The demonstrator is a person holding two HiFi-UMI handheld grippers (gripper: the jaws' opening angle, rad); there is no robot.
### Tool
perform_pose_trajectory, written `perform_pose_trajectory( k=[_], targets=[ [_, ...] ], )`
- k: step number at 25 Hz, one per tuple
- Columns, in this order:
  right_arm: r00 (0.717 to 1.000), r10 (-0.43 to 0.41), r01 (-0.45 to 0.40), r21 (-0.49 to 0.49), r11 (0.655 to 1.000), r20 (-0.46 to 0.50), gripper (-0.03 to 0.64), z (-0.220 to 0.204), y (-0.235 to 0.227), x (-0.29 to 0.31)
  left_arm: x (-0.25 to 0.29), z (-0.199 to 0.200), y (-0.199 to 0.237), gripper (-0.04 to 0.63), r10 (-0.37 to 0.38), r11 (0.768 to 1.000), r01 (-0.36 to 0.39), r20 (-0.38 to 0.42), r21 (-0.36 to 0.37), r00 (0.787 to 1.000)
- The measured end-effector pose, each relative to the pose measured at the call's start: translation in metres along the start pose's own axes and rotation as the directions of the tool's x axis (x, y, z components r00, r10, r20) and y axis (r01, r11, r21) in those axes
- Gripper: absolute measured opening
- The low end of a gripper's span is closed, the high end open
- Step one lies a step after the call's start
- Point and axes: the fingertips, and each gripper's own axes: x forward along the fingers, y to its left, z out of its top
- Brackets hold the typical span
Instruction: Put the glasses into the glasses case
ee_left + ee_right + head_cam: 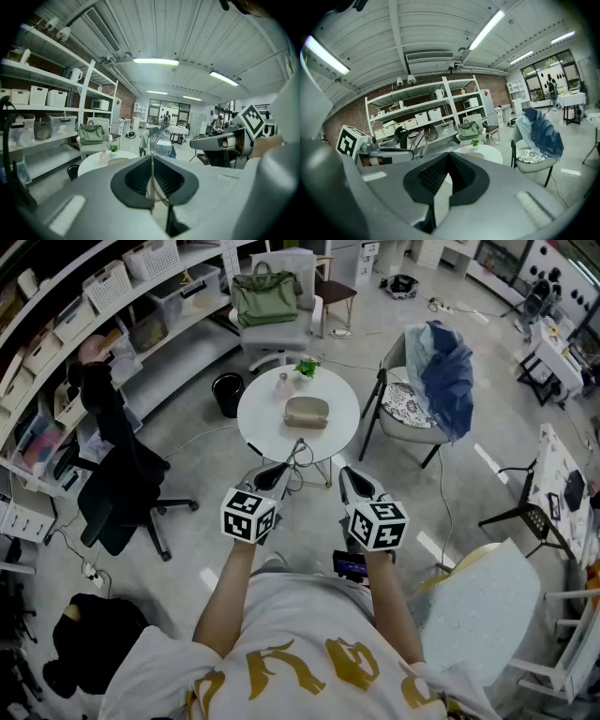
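The tan glasses case (pixel 307 412) lies closed on the round white table (pixel 272 423), ahead of both grippers. My left gripper (pixel 281 470) is held in the air short of the table edge, shut on thin wire-framed glasses (pixel 298 454). In the left gripper view the frame runs up between the pads, with a lens (pixel 161 140) above the jaws and the case (pixel 117 161) beyond. My right gripper (pixel 352 474) hovers beside it, shut with nothing between its pads (pixel 440 173). The right gripper view shows the glasses (pixel 423 136) at left and the case (pixel 479 155) on the table.
A small plant (pixel 307 367) and a pale bottle (pixel 282 382) stand at the table's far side. A chair with a green bag (pixel 265 296) is behind the table, a chair draped in blue cloth (pixel 441 371) to its right, and a black office chair (pixel 112 474) to the left.
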Motion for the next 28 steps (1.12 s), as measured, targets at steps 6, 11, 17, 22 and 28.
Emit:
perform_pose_trajectory(
  k=[6,11,17,22,28],
  targets=[
    [1.0,0.005,-0.005,-0.012,1.0,-0.001,0.011,-0.002,0.005,-0.005,-0.006,0.0,0.0,0.015,0.005,1.0,-0.005,0.0,0.007,1.0],
    [1.0,-0.001,0.001,0.005,1.0,0.012,0.011,-0.002,0.01,-0.014,-0.013,0.002,-0.003,0.015,-0.001,1.0,0.001,-0.005,0.014,1.0],
    [1.0,-0.025,0.025,0.075,0.997,-0.008,0.012,-0.014,-0.002,-0.012,-0.007,-0.007,-0.004,0.015,-0.02,0.999,0.021,-0.039,0.023,0.999],
    [0.998,-0.058,0.059,0.102,0.993,-0.016,0.012,-0.015,-0.018,0.012,0.015,-0.014,0.014,0.015,-0.047,0.999,0.049,-0.067,0.022,0.997],
    [0.995,-0.085,0.09,0.106,0.99,-0.054,0.012,-0.009,-0.028,0.074,0.058,-0.011,0.071,0.015,-0.082,0.997,0.083,-0.103,0.009,0.991]
  ],
)
